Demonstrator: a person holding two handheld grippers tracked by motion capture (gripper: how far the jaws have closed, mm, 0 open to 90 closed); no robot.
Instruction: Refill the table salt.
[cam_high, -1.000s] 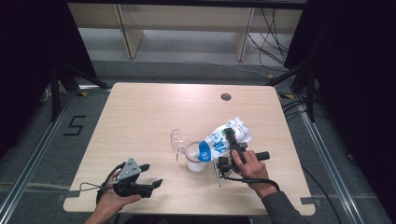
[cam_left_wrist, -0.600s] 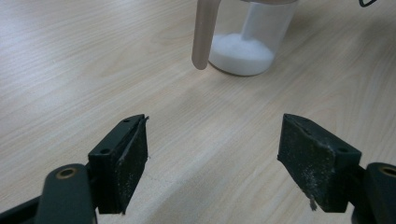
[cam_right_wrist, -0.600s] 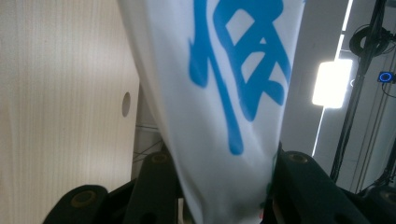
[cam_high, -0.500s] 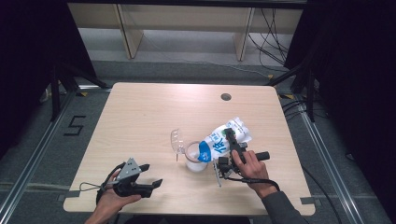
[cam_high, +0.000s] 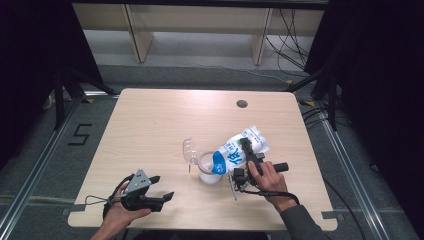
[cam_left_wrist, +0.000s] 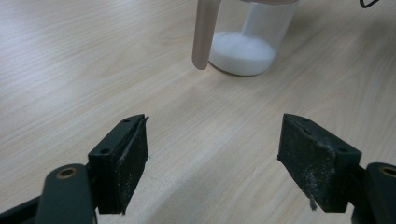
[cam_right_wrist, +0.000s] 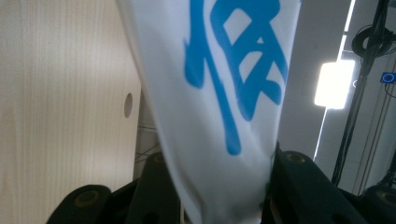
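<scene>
- Right gripper (cam_high: 243, 151) clamps the white bag (cam_high: 239, 151), tipped mouth-down over the clear cup (cam_high: 209, 169) at mid-table.
- Cup holds white powder (cam_left_wrist: 241, 53).
- Left gripper (cam_high: 161, 188) idles with jaws wide, near the table's front edge.
- Advice: keep the mouth centred over the rim; tilt gradually to avoid spills.

Light wooden table (cam_high: 150, 130) with a round hole (cam_high: 242, 104).

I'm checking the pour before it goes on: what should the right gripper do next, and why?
Probably hold the tilt a little longer. The right gripper is clamped on the white bag with blue print, whose mouth is tipped over the clear measuring cup. The cup's white powder lies shallow, so there seems room for more.
</scene>
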